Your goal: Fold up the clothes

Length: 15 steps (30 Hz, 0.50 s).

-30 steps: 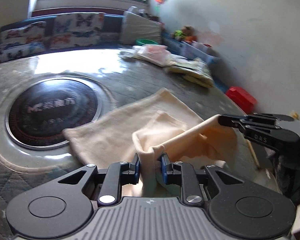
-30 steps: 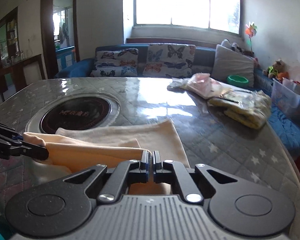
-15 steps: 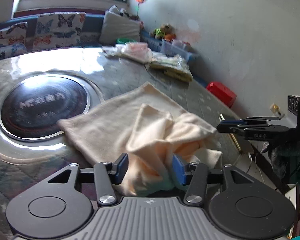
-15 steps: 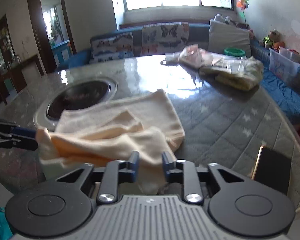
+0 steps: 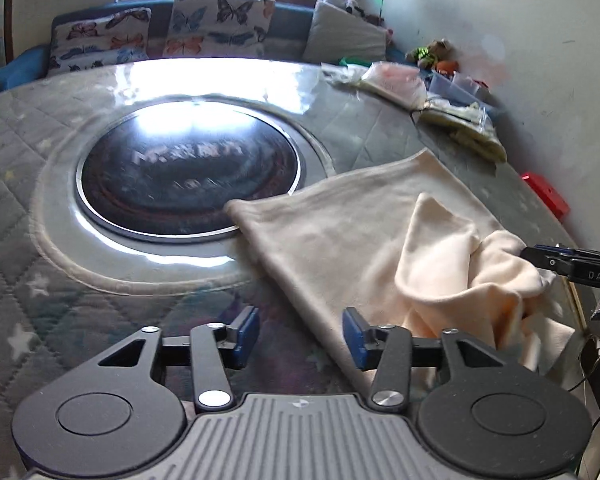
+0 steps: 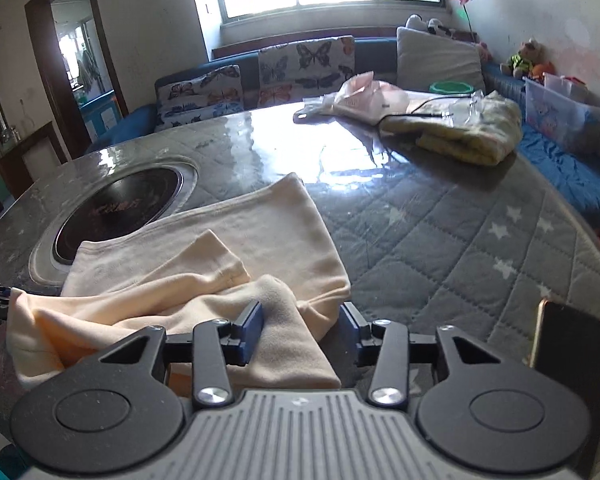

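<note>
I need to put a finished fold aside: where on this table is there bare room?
Bare quilted table cover lies between the cream garment and the folded yellow clothes, up to the black phone. Another patch lies left of the round black cooktop. The far right corner is crowded with the plastic-bagged pink clothes.

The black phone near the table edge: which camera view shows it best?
The right wrist view shows it best: the black phone lies at the near right of the quilted table, flat, its gold edge visible. The left wrist view shows at most a thin gold strip at its right border, behind the cream garment; I cannot tell if that is the phone.
</note>
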### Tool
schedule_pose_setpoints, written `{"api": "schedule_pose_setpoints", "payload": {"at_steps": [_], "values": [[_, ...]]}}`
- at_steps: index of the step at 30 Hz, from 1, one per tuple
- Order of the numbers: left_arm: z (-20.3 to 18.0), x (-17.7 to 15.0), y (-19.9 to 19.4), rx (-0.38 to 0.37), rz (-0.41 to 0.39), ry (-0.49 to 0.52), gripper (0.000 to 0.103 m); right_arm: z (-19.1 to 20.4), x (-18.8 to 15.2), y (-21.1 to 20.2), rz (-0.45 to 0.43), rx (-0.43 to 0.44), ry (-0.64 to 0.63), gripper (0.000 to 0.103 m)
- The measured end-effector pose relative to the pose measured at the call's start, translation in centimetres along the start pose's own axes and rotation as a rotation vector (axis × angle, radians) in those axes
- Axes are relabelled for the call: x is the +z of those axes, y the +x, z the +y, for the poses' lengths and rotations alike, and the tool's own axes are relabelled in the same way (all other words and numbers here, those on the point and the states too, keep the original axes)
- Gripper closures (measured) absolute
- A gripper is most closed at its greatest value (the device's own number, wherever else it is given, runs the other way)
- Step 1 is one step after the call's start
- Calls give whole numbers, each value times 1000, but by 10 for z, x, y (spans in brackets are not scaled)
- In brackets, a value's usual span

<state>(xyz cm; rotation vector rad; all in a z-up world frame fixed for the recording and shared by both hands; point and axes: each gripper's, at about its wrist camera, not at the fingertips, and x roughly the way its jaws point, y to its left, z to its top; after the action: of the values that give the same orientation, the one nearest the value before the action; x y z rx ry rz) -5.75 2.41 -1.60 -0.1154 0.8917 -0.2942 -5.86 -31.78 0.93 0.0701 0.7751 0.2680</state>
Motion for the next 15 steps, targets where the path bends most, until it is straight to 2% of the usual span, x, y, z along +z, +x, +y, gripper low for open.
{"api": "schedule_pose_setpoints", "payload": {"at_steps": [3,5,7,11,15], "values": [[-10,0,5,24,-20,57,69,0,-2,5,12,6,4,56],[-10,0,7,36,-29,73,84,2,-2,8,20,17,9,56],[-6,2,9,41,-33,73,91,6,-2,12,26,29,8,56],[4,9,11,55,-39,58,94,22,-2,24,29,42,-26,54],[18,17,13,115,-59,58,94,40,3,36,29,78,-47,54]]}}
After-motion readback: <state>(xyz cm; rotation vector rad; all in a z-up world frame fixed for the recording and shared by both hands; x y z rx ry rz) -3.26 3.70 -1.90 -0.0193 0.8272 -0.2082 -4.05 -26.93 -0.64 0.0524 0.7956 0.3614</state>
